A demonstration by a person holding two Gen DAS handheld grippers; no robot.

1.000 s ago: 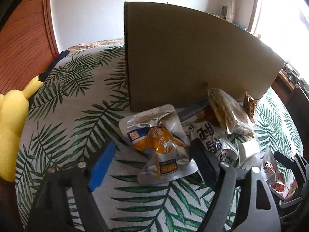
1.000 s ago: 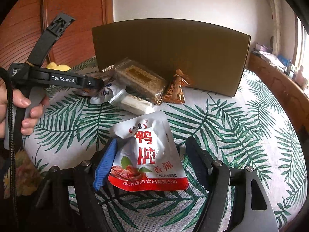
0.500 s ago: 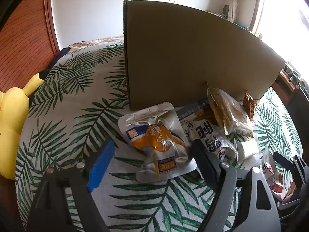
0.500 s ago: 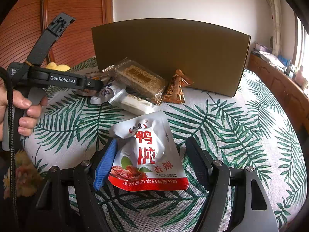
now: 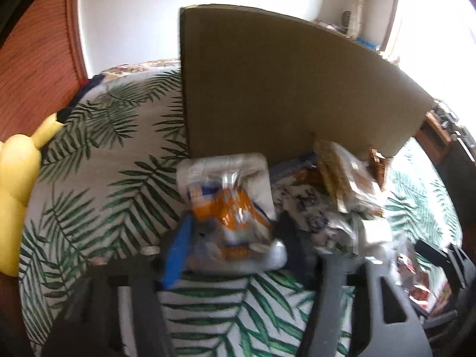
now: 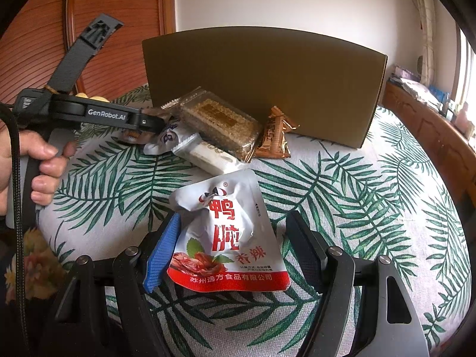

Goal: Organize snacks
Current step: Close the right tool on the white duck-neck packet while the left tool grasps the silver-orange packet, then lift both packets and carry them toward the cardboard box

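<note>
Moving forward since half a second ago, the left gripper (image 5: 233, 238) is now straddling the silver foil snack pouch with an orange label (image 5: 229, 199), its two fingers drawn in against the pouch's sides, though motion blur is hiding whether they are truly gripping. Meanwhile the right gripper (image 6: 235, 247) is resting on the palm-leaf patterned tablecloth (image 6: 357, 196) with fingers spread wide around the white and red snack pouch (image 6: 227, 232), which is lying flat before the tall brown cardboard box (image 6: 264, 80).
</note>
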